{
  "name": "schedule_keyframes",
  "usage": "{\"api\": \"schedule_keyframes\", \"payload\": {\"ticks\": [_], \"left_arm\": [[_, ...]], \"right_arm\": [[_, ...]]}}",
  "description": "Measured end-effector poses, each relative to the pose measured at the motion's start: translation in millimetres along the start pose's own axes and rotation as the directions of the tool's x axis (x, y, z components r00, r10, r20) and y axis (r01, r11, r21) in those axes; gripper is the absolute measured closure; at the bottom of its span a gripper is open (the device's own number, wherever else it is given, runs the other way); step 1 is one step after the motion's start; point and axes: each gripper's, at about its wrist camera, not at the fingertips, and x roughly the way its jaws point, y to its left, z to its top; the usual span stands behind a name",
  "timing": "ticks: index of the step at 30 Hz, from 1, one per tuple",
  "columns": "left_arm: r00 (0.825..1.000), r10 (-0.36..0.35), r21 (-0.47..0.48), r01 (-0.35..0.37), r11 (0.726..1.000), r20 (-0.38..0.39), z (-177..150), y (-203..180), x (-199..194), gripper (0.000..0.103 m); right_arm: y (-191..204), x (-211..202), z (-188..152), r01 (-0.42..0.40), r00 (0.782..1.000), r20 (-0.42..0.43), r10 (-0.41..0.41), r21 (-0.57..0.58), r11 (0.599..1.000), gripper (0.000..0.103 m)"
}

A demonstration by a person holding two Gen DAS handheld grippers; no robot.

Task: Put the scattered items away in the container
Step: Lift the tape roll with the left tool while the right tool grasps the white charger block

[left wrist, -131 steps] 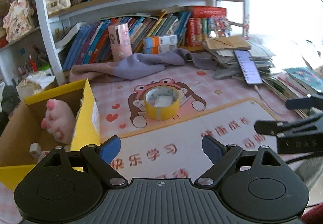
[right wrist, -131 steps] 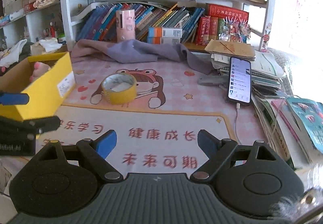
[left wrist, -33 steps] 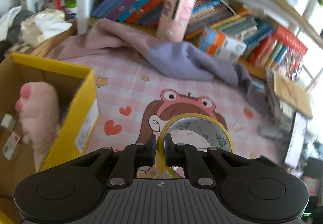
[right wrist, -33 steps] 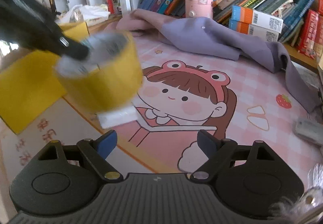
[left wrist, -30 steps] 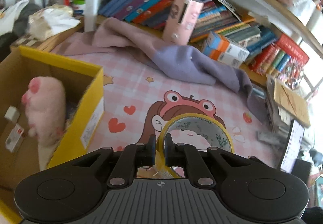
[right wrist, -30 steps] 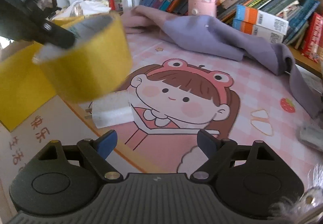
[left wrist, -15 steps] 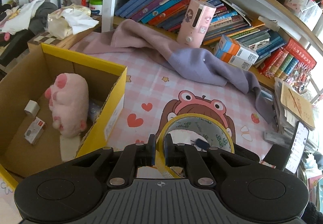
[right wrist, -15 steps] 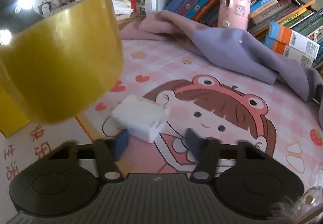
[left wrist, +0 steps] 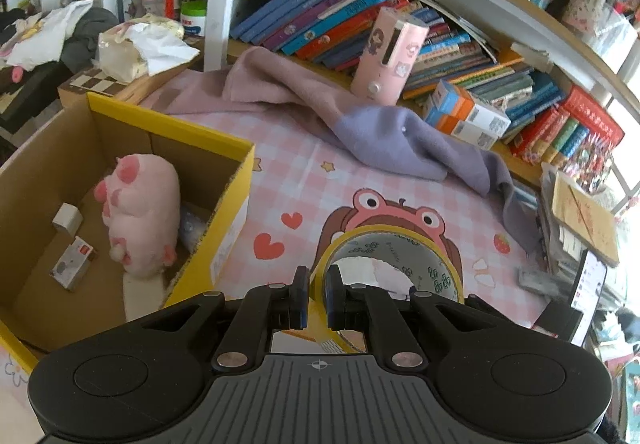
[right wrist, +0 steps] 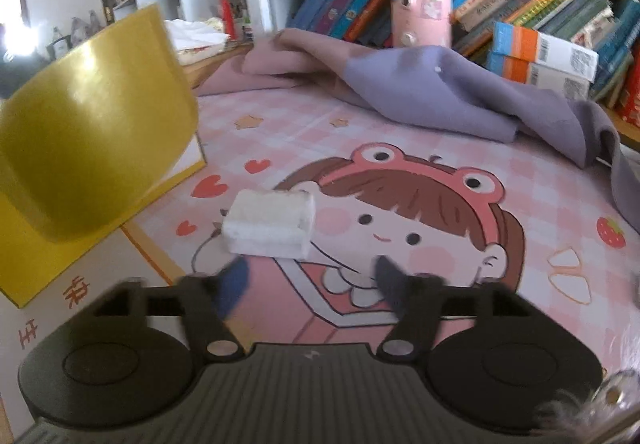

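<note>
My left gripper (left wrist: 316, 296) is shut on the wall of a yellow tape roll (left wrist: 394, 264) and holds it in the air, just right of the yellow cardboard box (left wrist: 240, 180). The roll also shows in the right wrist view (right wrist: 92, 128), big and close at the left. The box holds a pink plush paw (left wrist: 140, 204) and two small white boxes (left wrist: 72, 264). A white charger block (right wrist: 270, 224) lies on the pink mat. My right gripper (right wrist: 312, 284) is open just in front of the block, fingers blurred, not touching it.
A purple-pink cloth (left wrist: 360, 124) lies at the back of the mat (left wrist: 304, 180). A pink cylinder (left wrist: 390, 56) and rows of books (left wrist: 500, 76) stand behind it. A phone (left wrist: 588, 280) and stacked papers (left wrist: 580, 220) are at the right.
My left gripper has lifted the tape roll higher and nearer the box. My right gripper has moved in toward the white charger block and its fingers have narrowed around it.
</note>
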Motion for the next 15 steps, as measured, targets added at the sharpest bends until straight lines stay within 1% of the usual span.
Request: {"api": "schedule_keyframes", "payload": {"ticks": [1,3,6,9,11,13,14,15], "left_arm": [[1.000,0.000,-0.008,0.000,1.000,0.001,0,2,-1,0.096],[1.000,0.002,-0.019,-0.002,1.000,0.002,0,6,-3,0.096],[1.000,0.010,-0.029,-0.009,1.000,0.002,-2,12,-7,0.096],[1.000,0.017,-0.040,-0.017,0.999,0.000,-3,18,-11,0.096],[1.000,0.020,-0.045,-0.020,0.999,-0.002,-4,22,-13,0.096],[1.000,0.021,-0.054,-0.021,0.998,-0.001,-4,25,-13,0.096],[1.000,0.019,-0.057,-0.019,0.998,0.000,-4,26,-13,0.096],[1.000,0.017,-0.058,-0.017,0.998,0.000,-5,27,-14,0.096]], "right_arm": [[3,2,1,-0.001,1.000,0.001,0.001,-0.015,1.000,0.019],[11,9,3,0.004,1.000,-0.007,-0.004,-0.055,0.998,0.016],[20,23,8,0.012,1.000,-0.014,-0.014,-0.107,0.994,0.016],[22,38,13,0.018,0.999,-0.033,-0.021,-0.101,0.995,0.017],[21,42,16,0.020,0.999,-0.029,-0.022,-0.087,0.996,0.022],[21,43,19,0.024,1.000,-0.016,-0.026,-0.082,0.996,0.042],[22,43,19,0.022,1.000,-0.011,-0.023,-0.080,0.997,0.047],[22,42,19,0.028,1.000,-0.009,-0.028,-0.077,0.997,0.048]]}}
